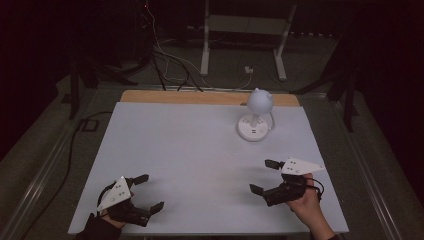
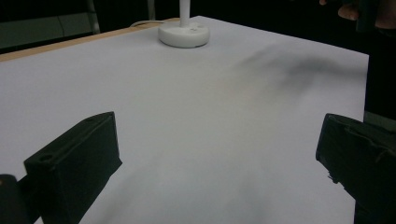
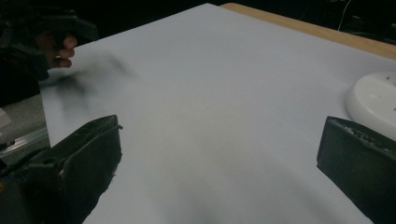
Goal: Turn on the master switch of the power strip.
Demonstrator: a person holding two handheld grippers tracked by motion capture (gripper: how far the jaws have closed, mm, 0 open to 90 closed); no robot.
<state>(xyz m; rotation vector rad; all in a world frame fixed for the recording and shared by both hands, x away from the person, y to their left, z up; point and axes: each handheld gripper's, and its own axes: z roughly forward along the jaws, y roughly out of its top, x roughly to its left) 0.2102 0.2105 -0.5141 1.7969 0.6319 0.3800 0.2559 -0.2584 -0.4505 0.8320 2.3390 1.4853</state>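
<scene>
High view: we see left gripper and right gripper gaping, empty, near front edge of table; upright lamp far right.

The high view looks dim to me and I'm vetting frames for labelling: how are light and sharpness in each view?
High view: dark surroundings, white table sheet evenly lit, lamp sharp. Left gripper view: soft smeared shadow on the sheet at upper right, jaws crisp. Right gripper view: blurred shadow at upper left, lamp base cropped at the right edge.
</scene>
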